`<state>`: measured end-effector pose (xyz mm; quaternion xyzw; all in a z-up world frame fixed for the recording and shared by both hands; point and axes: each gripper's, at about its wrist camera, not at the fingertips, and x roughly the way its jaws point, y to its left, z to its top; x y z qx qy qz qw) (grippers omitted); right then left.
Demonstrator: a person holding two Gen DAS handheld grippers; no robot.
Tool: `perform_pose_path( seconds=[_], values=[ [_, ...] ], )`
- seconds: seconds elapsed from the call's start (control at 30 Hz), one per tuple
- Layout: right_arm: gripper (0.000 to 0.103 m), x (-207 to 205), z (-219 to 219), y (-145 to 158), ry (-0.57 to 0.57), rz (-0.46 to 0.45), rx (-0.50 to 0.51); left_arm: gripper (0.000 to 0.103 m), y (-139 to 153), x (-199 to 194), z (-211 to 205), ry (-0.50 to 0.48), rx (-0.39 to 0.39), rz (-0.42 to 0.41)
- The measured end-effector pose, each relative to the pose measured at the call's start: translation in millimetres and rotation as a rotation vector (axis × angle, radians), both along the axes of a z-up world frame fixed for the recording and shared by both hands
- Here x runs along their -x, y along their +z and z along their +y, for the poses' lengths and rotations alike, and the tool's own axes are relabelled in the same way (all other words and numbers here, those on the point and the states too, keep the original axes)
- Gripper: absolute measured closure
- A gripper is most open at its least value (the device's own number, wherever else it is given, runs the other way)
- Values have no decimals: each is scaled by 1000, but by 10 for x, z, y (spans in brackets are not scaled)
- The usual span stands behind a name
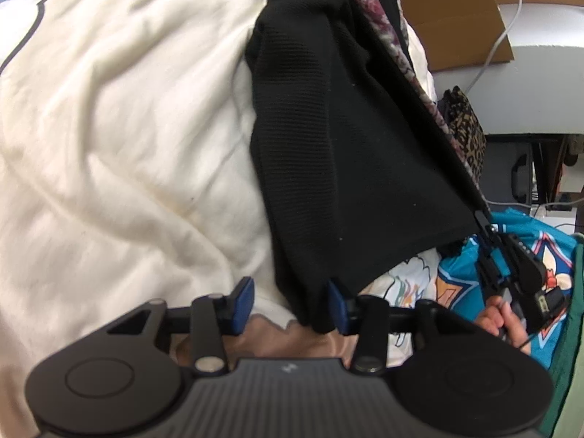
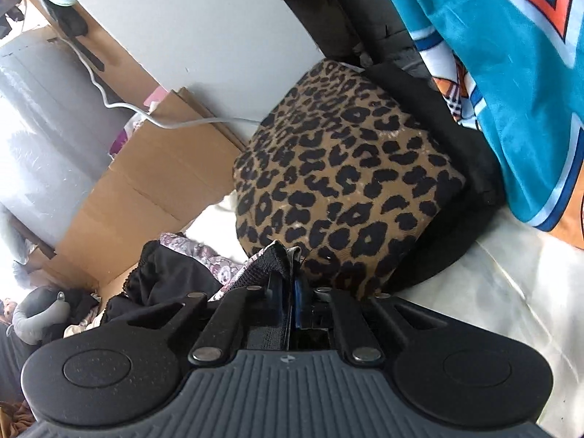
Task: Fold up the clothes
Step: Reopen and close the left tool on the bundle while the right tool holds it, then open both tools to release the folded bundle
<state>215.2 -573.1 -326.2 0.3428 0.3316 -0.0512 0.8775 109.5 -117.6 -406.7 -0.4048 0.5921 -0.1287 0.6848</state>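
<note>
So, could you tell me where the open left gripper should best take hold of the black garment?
Probably the lower corner of the black garment, lying between the left gripper pads. Come straight in from below, since that edge hangs free over the white duvet, while the right gripper is clamped on the other corner.

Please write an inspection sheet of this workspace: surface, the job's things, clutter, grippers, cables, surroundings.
Surface: cream bedding, rumpled.
Job's things: black garment with patterned lining, stretched over the bedding.
Clutter: leopard-print item; teal printed fabric.
Grippers: left gripper open, garment's lower corner between its fingers; right gripper shut on the garment's other corner.
Cables: white cable across the cardboard.
Surroundings: cardboard boxes, grey wall.
</note>
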Motion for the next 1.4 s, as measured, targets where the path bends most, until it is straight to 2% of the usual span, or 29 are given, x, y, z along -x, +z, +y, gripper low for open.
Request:
perform_pose_path(
  seconds=[0.27, 0.43, 0.57, 0.63, 0.77, 0.83, 1.07, 1.27, 1.4],
  values=[
    [98, 16, -19, -114, -8, 23, -10, 56, -119, -39, -104, 40, 20, -43],
    [98, 17, -21, -146, -6, 29, -8, 53, -169, 33, -134, 78, 42, -100],
    [98, 31, -25, -181, -10, 35, -12, 56, -193, 55, -122, 106, 59, -96],
    [98, 41, -28, -197, -12, 35, -16, 73, -179, 49, -117, 99, 44, -95],
    [98, 58, -37, -220, -9, 38, -18, 93, -213, 46, -87, 103, 77, -88],
    [98, 65, -41, -227, -8, 39, -17, 98, -179, 54, -84, 98, 79, -94],
    [98, 134, -23, -261, -26, 49, -29, 100, 96, 72, -49, 120, 43, -63],
    [98, 258, -9, -282, -55, 52, -88, 100, 278, 213, 96, 148, 34, -59],
    [98, 381, 12, -294, -74, 60, -129, 100, 359, 139, 100, 134, -4, -55]
  ],
)
